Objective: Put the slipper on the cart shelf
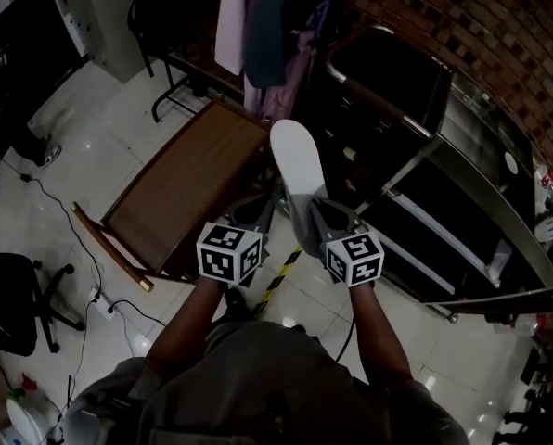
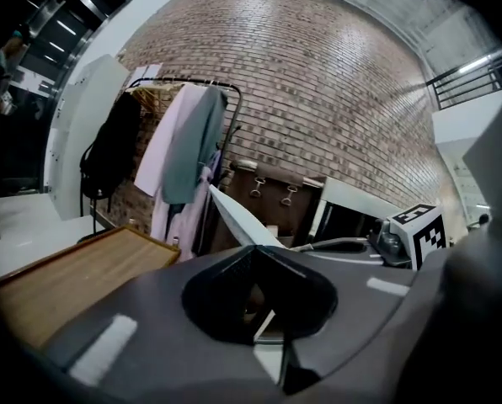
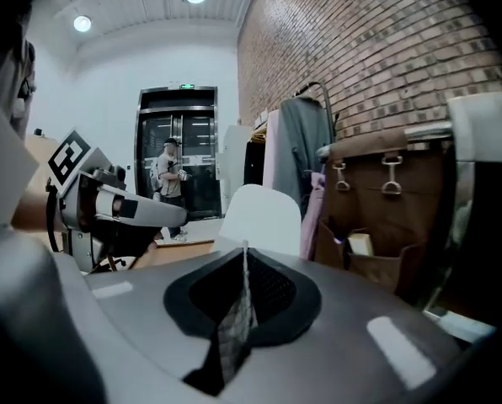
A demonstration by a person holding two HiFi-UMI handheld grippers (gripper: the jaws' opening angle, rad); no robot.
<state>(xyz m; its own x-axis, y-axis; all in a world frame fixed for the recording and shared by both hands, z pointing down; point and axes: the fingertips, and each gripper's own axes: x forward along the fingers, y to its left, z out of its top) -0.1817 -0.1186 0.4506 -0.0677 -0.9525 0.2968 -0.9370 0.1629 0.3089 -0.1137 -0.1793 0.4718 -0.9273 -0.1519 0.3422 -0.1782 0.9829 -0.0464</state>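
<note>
I hold a white slipper (image 1: 295, 160) sole up between both grippers, its toe pointing away from me. My left gripper (image 1: 269, 202) is shut on the slipper's left edge. My right gripper (image 1: 315, 209) is shut on its heel end. In the left gripper view the slipper (image 2: 238, 217) shows edge-on past the closed jaws (image 2: 255, 255). The right gripper view has a thin grey mesh part pinched in the jaws (image 3: 244, 251), with the white sole (image 3: 262, 217) beyond. The black cart (image 1: 430, 137) with metal-framed shelves stands just right of the slipper.
A wooden tray table (image 1: 188, 188) stands left of the slipper. Behind it is a clothes rack with pink and grey garments (image 1: 258, 26). A black office chair (image 1: 17, 299) sits at far left, and cables lie on the white floor. A person (image 3: 168, 183) stands by a dark doorway.
</note>
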